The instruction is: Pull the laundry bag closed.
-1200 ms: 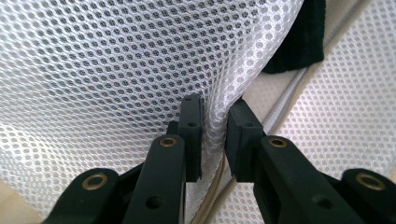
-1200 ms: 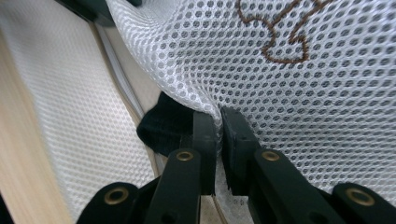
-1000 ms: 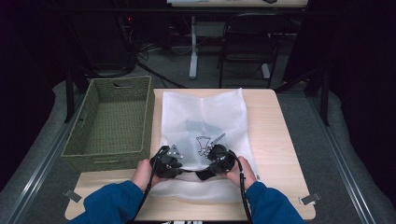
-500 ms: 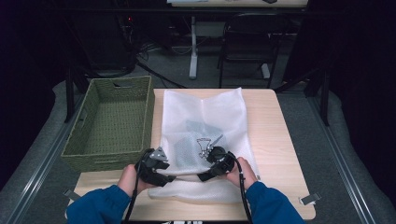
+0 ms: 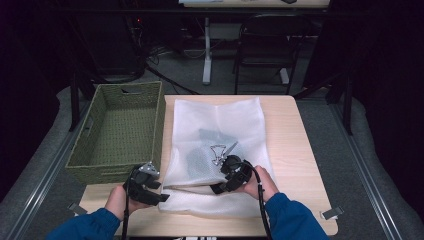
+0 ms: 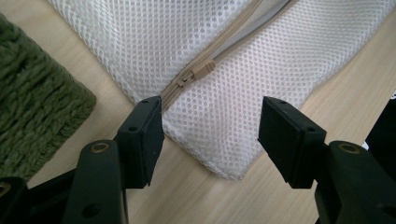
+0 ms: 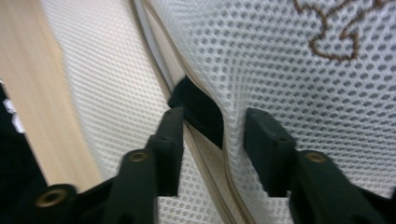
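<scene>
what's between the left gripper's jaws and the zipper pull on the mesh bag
In the left gripper view, a short stretch of white mesh bag and its zipper track lies between the open left gripper and the zipper pull; nothing else is in the way.

We see the white mesh laundry bag (image 5: 220,145) lying flat on the table, its beige zipper (image 6: 196,73) at the near edge

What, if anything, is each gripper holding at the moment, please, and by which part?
Left gripper: open, holding nothing. Right gripper seems to pinch the white mesh zip bag at its zipper edge; whether it is fully clamped can't be told.
</scene>
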Tool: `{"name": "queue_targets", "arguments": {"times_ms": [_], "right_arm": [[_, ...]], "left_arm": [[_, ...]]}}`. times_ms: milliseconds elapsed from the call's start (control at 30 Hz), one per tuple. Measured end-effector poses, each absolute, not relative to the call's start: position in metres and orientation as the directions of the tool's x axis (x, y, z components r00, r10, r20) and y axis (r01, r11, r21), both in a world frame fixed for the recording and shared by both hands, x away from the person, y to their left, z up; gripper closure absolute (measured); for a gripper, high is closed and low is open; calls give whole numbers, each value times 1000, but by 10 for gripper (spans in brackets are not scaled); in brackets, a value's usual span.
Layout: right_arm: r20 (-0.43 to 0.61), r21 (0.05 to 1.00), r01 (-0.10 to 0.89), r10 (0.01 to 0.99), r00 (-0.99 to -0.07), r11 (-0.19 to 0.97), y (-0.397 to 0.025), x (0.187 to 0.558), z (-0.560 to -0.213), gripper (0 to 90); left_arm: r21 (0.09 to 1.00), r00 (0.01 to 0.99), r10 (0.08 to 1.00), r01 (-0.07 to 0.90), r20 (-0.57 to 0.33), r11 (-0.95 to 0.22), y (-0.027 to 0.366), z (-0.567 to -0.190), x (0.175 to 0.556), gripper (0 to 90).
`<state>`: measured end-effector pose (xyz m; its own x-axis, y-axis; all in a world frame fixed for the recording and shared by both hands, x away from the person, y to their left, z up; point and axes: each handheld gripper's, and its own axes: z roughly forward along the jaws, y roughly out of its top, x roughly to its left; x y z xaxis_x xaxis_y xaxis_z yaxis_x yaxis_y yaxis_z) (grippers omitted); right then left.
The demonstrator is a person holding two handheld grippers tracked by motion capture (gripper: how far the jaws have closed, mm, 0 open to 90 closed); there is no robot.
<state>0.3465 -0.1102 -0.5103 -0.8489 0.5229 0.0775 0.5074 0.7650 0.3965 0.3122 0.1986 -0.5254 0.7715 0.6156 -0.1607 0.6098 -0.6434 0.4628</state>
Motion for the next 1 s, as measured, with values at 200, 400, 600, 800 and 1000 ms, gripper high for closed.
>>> {"name": "queue_targets", "arguments": {"times_ms": [200, 400, 600, 800, 1000], "right_arm": [[47, 464, 464, 502, -864, 755, -103, 339, -492, 470], [5, 516, 388, 450, -893, 764, -81, 327, -484, 436], [-37, 534, 314, 393, -919, 785, -50, 317, -486, 457], [-61, 527, 268, 351, -934, 806, -23, 316, -499, 506], [-94, 523, 218, 310, -946, 824, -4, 318, -512, 572]], "left_arm": [[434, 762, 620, 630, -187, -644, 200, -530, 315, 390], [428, 756, 621, 641, -209, -637, 202, -533, 317, 369], [423, 744, 631, 656, -219, -625, 205, -534, 318, 353], [410, 738, 634, 665, -231, -624, 206, -537, 318, 338], [400, 736, 635, 668, -235, -627, 207, -538, 320, 336]]}}
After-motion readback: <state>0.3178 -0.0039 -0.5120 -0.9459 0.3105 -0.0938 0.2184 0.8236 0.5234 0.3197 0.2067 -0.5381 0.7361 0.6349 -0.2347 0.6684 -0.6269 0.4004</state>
